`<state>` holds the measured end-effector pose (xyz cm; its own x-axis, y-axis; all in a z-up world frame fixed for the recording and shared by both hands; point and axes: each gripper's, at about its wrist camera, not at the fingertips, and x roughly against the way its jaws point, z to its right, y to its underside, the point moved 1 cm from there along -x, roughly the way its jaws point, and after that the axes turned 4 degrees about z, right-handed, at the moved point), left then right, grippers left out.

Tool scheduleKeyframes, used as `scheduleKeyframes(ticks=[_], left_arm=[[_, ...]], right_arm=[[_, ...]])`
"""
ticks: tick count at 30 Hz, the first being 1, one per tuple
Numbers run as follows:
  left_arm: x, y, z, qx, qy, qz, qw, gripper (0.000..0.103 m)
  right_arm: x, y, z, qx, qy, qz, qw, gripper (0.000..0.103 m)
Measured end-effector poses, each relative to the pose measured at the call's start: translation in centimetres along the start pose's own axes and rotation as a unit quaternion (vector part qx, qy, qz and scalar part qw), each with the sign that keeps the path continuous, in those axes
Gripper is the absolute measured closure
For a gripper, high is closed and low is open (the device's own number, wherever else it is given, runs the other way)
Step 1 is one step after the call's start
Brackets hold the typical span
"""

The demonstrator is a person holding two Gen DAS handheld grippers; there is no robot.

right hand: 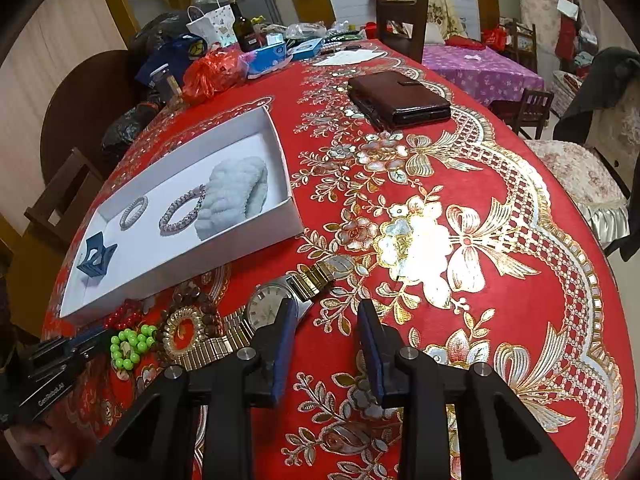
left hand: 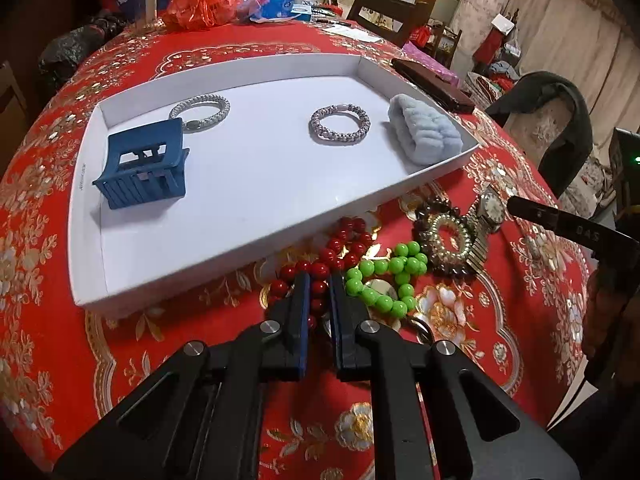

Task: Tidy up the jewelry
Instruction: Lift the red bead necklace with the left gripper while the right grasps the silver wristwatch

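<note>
A red tablecloth with gold flowers point(right hand: 500, 152) is spread over the table. A white tray point(left hand: 208, 268) is set on it, with a fluffy blue scrunchie point(left hand: 424, 132), a blue hair clip point(left hand: 144, 168) and two braided bands inside. Just beside the tray, a watch point(right hand: 268, 308), green beads point(left hand: 384, 280) and red beads point(left hand: 344, 246) are piled. The left gripper point(left hand: 319, 280) is squeezed on the red beads. The right gripper point(right hand: 326, 316) is held apart over bare cloth.

Two close downward views, shared tray point(left hand: 420, 190)
</note>
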<state>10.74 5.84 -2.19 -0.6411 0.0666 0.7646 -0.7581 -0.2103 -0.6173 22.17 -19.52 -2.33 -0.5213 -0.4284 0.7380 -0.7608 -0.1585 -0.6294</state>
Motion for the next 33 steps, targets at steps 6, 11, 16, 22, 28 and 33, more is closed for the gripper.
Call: scheduleKeyframes(ticks=[6,11,16,22,28,33], left_arm=[[3.6,-0.5,0.5,0.019,0.03,0.032,0.9988,0.095],[5.6,-1.1,0.1,0.05,0.035,0.059,0.9964,0.095],[6.0,-1.3,-1.2,0.084,0.033,0.064,0.9939,0.095],[5.6,-0.9,-1.4,0.092,0.035,0.049,0.9939,0.095],[5.4,-0.9,-1.5,0.111,0.043,0.043,0.9919,0.095],[5.4,-0.7,-1.8,0.114,0.038,0.04,0.9919,0.095]], right_arm=[[0.4,0.9,0.0,0.007,-0.023,-0.003,1.0,0.058],[-0.2,1.3,-0.8,0.022,-0.022,-0.002,1.0,0.057],[-1.3,1.1,-3.1,0.047,-0.023,-0.001,0.999,0.057],[-1.9,0.7,-4.1,0.056,-0.007,-0.015,0.998,0.057],[-2.9,0.2,-5.5,0.055,0.059,-0.014,0.997,0.057],[-3.8,-0.3,-6.7,0.077,0.096,-0.009,0.992,0.057]])
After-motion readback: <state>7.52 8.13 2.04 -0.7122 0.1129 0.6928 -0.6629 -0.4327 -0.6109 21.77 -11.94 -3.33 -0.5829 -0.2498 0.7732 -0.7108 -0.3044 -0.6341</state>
